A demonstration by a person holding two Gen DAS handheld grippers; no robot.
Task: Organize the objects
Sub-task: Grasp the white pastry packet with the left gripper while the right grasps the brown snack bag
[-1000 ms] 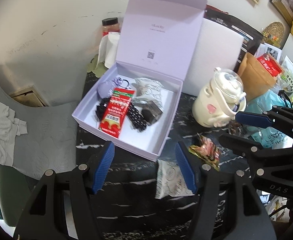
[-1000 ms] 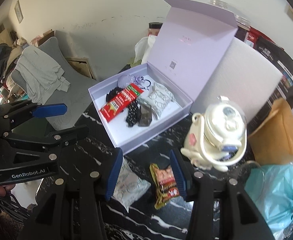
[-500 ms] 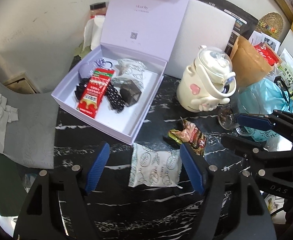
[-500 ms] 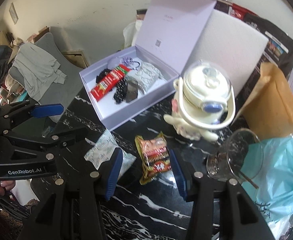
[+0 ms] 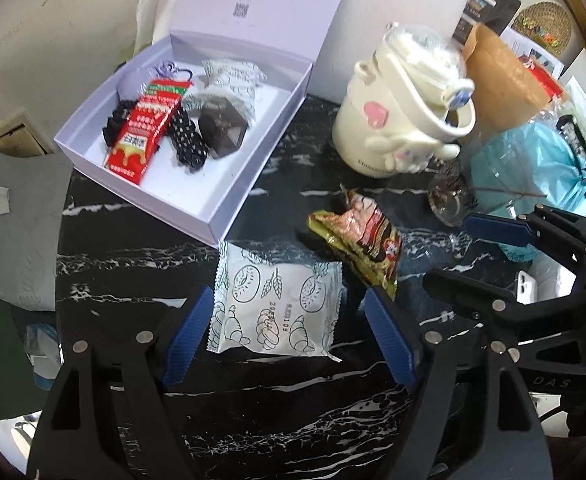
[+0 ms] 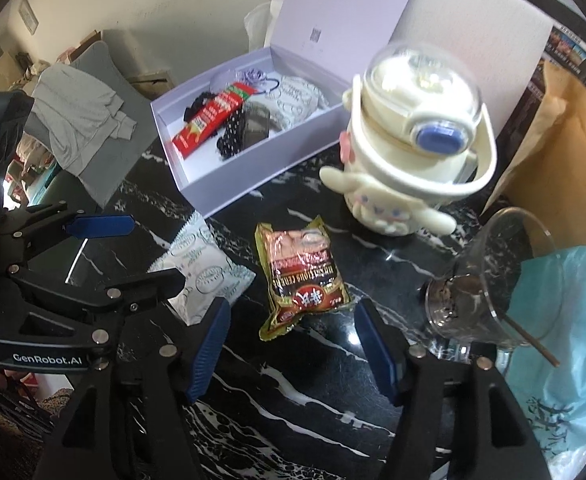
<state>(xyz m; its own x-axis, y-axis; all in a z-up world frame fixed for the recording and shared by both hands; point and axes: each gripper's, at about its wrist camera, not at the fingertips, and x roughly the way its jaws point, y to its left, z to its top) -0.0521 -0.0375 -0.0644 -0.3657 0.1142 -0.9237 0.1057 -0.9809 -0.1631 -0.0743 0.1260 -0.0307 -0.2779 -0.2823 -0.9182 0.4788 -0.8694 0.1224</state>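
A white pastry packet (image 5: 277, 304) lies flat on the black marble table (image 5: 133, 264). My left gripper (image 5: 289, 336) straddles it, jaws opening, pads clear of its edges. Beside it lies a crumpled red-brown snack packet (image 6: 301, 276). Its lower end sits between the fingers of my right gripper (image 6: 293, 346), whose jaws are also opening and do not touch it. Behind stands an open lavender box (image 5: 229, 216) holding a red packet (image 5: 149, 128), a black dotted scrunchie (image 5: 189, 144) and white packets. Each view shows the other gripper at its side: the right gripper (image 5: 481, 260), the left gripper (image 6: 133, 256).
A cream cartoon-character bottle (image 6: 413, 132) stands just behind the snack packet. A glass cup (image 6: 489, 280) with a stick stands close to the right gripper's right finger. A teal plastic bag (image 5: 533, 168) and a brown paper bag (image 5: 505, 76) crowd the right. A grey chair (image 6: 105, 152) stands at the left.
Both grippers have come down toward the table and tipped more steeply. Their jaws have spread wider. The white packet and the snack packet now lie between the fingers.
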